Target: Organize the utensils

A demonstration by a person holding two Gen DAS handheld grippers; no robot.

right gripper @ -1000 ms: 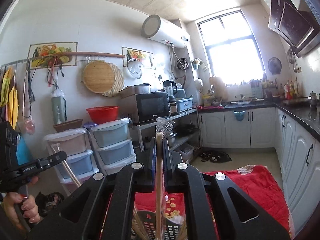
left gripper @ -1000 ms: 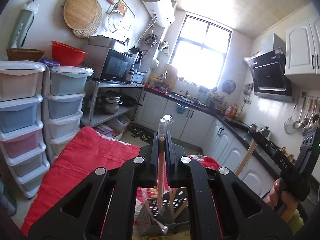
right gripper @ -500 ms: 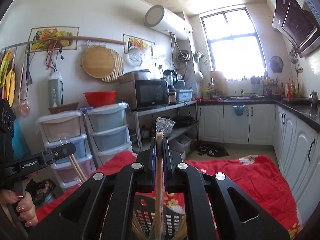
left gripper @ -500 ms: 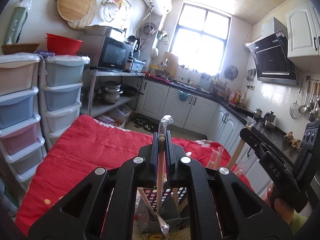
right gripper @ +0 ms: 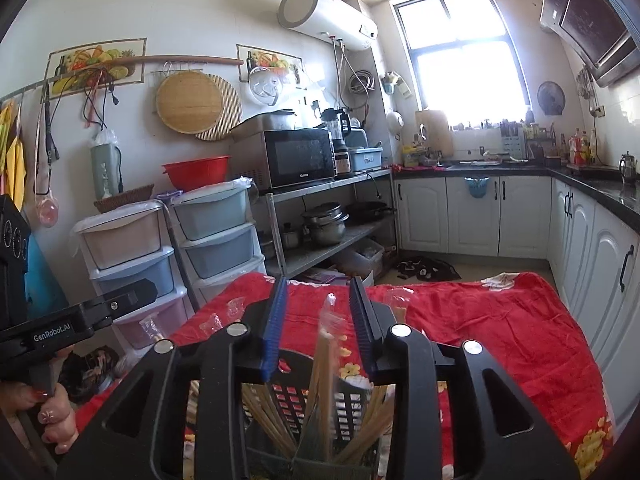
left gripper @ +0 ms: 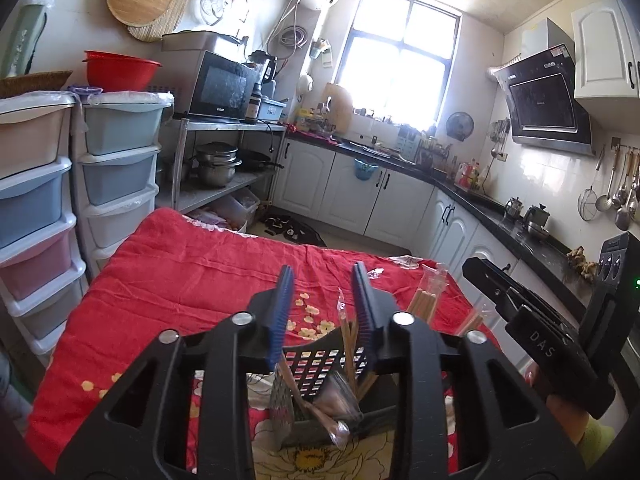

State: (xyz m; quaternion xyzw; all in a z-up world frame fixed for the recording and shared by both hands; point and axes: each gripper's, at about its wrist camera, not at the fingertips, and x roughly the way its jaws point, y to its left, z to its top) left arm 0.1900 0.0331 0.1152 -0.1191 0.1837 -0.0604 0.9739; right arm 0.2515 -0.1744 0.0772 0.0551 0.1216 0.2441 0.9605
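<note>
Both grippers' jaws have just been opening—left gripper (left gripper: pixel 323 308) and right gripper (right gripper: pixel 320 316) now part-open, gripping nothing—each wrapped chopstick pair (right gripper: pixel 325 354) stands upright between them, toward 6 o'clock in the black holder (right gripper: pixel 352 400).

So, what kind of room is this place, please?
It looks like a home kitchen. A microwave stands on a metal shelf with pots below, white cabinets run under a dark counter, and a range hood hangs on the tiled wall beside hanging ladles.

Bright daylight pours through the window (right gripper: pixel 460 48) above a black countertop (left gripper: pixel 472 196) and white cabinets (right gripper: pixel 476 216). A microwave (right gripper: pixel 300 158) sits on a metal shelf (right gripper: pixel 332 220), beside stacked plastic drawers (right gripper: pixel 216 232). A water heater (right gripper: pixel 328 16) hangs overhead.
</note>
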